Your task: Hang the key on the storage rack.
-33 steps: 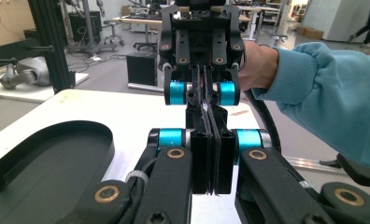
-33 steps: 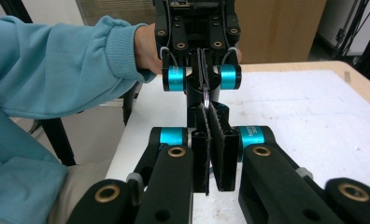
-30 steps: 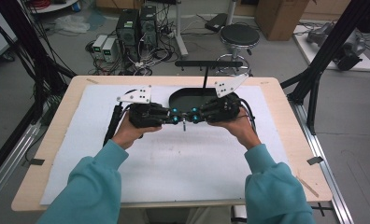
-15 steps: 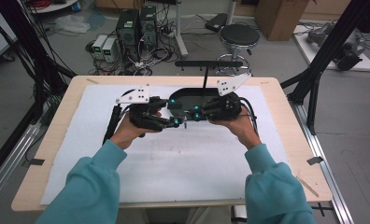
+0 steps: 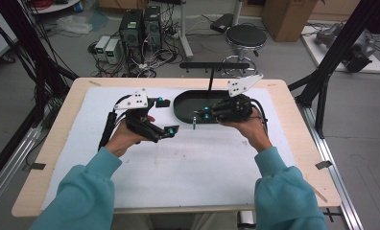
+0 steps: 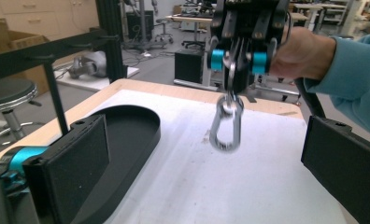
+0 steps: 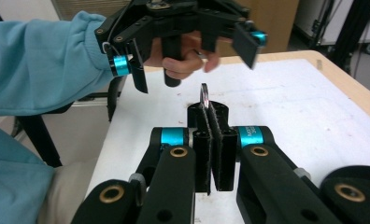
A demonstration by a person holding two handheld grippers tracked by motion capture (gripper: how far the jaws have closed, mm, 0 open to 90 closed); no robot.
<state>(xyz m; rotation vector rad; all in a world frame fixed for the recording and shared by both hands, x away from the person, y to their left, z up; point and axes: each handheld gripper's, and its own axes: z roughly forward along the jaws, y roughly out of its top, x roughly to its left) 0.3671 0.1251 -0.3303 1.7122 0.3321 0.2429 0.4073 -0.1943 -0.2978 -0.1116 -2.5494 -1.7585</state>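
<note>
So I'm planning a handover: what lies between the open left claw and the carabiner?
Nothing: in the left gripper view, bare white mat separates the left claw from the carabiner hanging from the right claw.

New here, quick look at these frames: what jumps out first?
The right gripper, near the middle of the table, is clamped shut on a metal carabiner that dangles above the white mat. Across from it the left gripper stands wide open with nothing between its pads. Behind them, at the table's far edge, sits a black oval tray with a T-shaped stand rising from it.
</note>
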